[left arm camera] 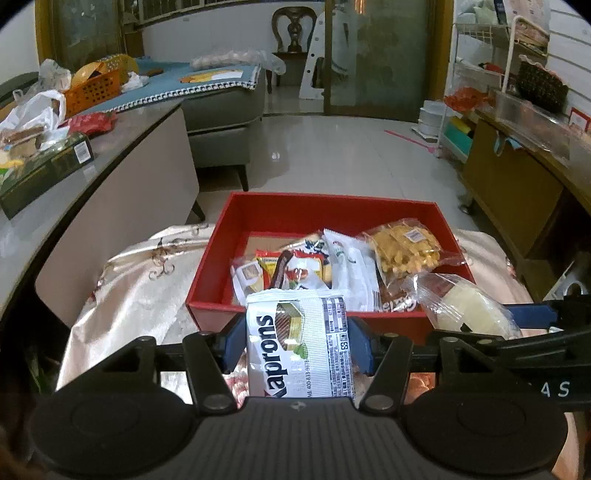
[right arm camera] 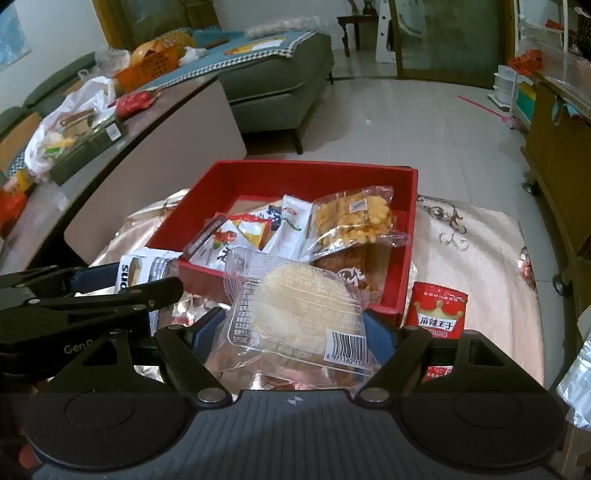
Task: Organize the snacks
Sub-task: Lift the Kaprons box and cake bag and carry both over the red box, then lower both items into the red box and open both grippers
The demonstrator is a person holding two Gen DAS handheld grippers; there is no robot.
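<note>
Living-room floor and sofa lie behind a cloth-covered surface (left arm camera: 140, 280) bearing a red box (left arm camera: 295, 208) crowded with snacks. Left claw (left arm camera: 297, 341) grips a white wafer packet (left arm camera: 295, 343); right claw (right arm camera: 295, 332) clamps a clear-wrapped round pastry (right arm camera: 299, 314). Both hover at the near wall; dropped there, either could slide off the heap and fall outside.

A shiny cream cloth (right arm camera: 480, 251) with curly patterns covers the near surface. On the left stands a long desk (left arm camera: 122, 140) with a dark green box (left arm camera: 44, 166), a white plastic bag (left arm camera: 33, 110) and an orange basket (left arm camera: 94, 90) on it. Behind it is a grey sofa (left arm camera: 225, 107) with a blue blanket (left arm camera: 192, 79) on top. The floor (left arm camera: 332, 155) has pale shiny tiles. On the right is a wooden cabinet (left arm camera: 513, 195). A white wire rack (left arm camera: 480, 55) stands far right. A dark wooden chair (left arm camera: 293, 29) stands far back.
</note>
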